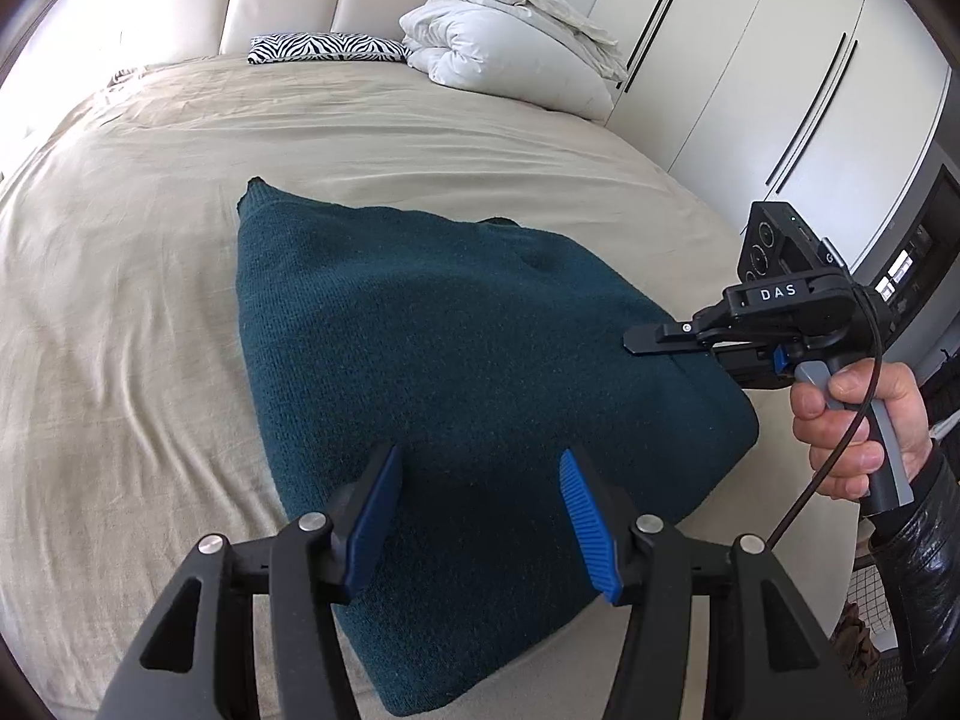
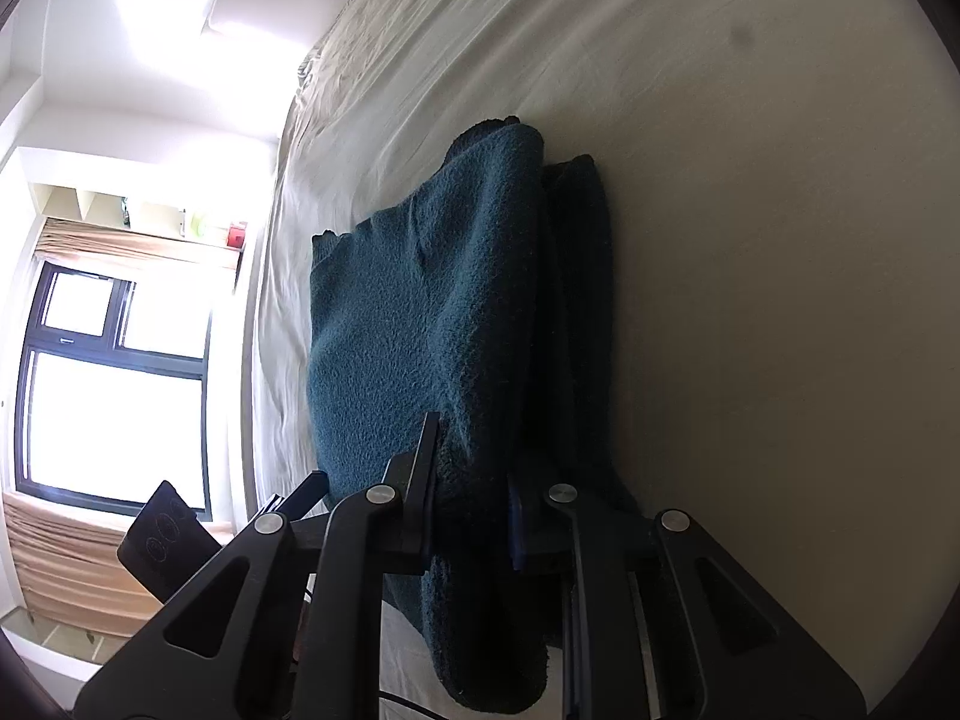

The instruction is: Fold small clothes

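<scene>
Sweater (image 1: 456,360) lay folded on bed (image 1: 150,300), near its front edge. L gripper (image 1: 477,516) hovered over the near hem, jaws apart, nothing pinched. R gripper (image 2: 471,492) sat rolled sideways at the sweater's right edge, jaws narrow, clamped on a fold of the knit. R hand (image 1: 858,420) gripped its handle. Duvet (image 1: 510,36) and zebra pillow (image 1: 327,48) by headboard.

Daylight from window (image 2: 114,396), blown out white with glare on nearby wall. Bed sheet (image 1: 150,300) evenly lit, soft shadows. Strong fisheye bending, dark vignette at corners. Right view slightly soft.
</scene>
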Demonstrator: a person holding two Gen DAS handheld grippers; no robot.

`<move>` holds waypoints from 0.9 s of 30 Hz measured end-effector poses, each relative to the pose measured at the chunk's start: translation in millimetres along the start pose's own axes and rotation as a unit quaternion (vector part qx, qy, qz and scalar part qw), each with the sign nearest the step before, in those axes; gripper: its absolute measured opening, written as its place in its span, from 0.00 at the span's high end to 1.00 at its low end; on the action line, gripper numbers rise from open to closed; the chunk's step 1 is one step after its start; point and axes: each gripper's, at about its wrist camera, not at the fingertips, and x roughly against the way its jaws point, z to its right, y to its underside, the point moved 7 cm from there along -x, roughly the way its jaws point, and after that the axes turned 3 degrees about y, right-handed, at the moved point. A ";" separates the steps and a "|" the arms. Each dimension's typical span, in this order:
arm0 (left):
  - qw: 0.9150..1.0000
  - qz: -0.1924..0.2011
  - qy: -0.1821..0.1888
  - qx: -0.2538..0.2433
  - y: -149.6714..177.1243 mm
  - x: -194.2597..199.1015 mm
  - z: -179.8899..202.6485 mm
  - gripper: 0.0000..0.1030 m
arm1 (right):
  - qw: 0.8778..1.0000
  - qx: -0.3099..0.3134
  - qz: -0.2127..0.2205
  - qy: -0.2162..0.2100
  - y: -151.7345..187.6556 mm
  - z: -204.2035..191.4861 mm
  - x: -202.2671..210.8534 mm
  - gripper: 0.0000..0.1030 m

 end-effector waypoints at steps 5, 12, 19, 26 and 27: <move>1.000 -0.008 -0.001 -0.003 7.2 -8.9 -5.5 0.44 | 0.999 -0.045 -0.011 -0.028 -0.1 29.2 -27.9 0.85; 1.000 -0.005 0.004 0.003 11.0 -6.0 -10.1 0.44 | 0.999 -0.034 0.013 -0.034 26.7 12.0 4.4 0.59; 1.000 -0.008 0.004 0.001 13.3 -6.7 -9.4 0.44 | 1.000 -0.022 0.013 0.003 59.7 11.0 7.5 0.87; 1.000 -0.001 0.005 -0.011 19.1 -12.1 -10.6 0.45 | 0.996 -0.053 0.039 -0.067 73.6 69.4 8.3 0.96; 1.000 0.000 0.006 -0.014 19.7 -11.7 -11.4 0.45 | 0.995 -0.052 0.044 -0.076 72.6 70.8 2.5 0.96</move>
